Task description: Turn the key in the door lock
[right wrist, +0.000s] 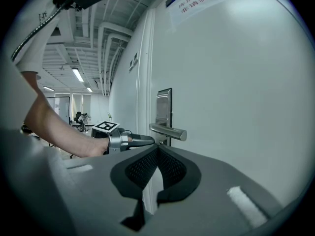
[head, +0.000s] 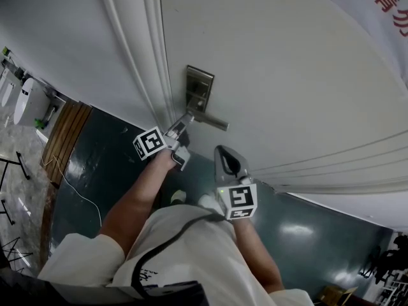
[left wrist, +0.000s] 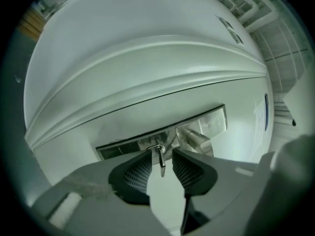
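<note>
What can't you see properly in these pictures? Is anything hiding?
- Keyhole: in the head view the left gripper covers it. In the left gripper view the key hangs in front of it.
- Sign on the door: cut off by the head view's edge, and too small to read in the right gripper view.
- How far the key is turned: no view shows this.

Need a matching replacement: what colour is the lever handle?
Silver metal; the lever handle shows best in the right gripper view.
</note>
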### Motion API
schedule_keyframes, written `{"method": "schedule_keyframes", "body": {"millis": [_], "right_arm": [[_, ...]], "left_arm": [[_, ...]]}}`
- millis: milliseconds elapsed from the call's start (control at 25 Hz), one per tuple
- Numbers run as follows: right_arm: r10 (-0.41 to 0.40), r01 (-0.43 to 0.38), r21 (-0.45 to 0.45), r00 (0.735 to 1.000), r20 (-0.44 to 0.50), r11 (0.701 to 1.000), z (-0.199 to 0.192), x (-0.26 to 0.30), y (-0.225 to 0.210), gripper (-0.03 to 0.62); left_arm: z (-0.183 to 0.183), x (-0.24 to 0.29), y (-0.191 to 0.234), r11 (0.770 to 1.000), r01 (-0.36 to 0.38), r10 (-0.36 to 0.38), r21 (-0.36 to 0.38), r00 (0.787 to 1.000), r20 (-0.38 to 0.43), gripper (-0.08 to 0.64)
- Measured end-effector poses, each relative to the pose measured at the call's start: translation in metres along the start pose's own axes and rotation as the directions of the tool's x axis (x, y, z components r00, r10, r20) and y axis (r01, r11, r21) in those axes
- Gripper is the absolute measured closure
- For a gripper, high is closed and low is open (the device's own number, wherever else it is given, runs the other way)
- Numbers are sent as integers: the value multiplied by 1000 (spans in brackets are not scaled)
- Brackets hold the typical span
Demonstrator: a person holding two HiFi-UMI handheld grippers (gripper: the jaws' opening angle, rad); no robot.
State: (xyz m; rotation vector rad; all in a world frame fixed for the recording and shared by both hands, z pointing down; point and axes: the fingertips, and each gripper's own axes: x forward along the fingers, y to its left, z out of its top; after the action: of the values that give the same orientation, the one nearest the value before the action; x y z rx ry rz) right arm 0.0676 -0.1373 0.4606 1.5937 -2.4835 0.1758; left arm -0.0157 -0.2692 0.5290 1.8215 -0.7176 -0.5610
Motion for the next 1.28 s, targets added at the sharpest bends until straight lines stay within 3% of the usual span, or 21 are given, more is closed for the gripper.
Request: {"method": "schedule_keyframes", "body": {"millis": [120,240,520,760,1000,1200,1280], "right_arm": [[-1,1,0,1000,6,1000,1,-1,0,583],[-9,9,10,1000,14,1000,4,-4,-4,584],[-48,48,19,998,49,999,14,-19,-18,583],[-91,88,37,992,92,995,32,-40,-28,583],[-85,78,60,989,120,995,41,-47,-24,584],[-74,69,47,989,126,997,46,-47,-17,584],[-77,72,44,989,126,996,48,-47,-15,584]], "left_arm": [[9,-11,2,989,-73,71,125,997,18,417],[21,-25,-3,964,-124,118,237,992,37,419],[36,-53,-30,865,-168,160,472,985,58,491],[34,-66,-78,776,-111,117,620,993,32,554],[9,-64,-131,608,-17,68,794,997,-31,554],[-11,-61,-156,546,57,26,836,996,-85,554],[-16,-60,-159,532,75,19,843,995,-101,554]]}}
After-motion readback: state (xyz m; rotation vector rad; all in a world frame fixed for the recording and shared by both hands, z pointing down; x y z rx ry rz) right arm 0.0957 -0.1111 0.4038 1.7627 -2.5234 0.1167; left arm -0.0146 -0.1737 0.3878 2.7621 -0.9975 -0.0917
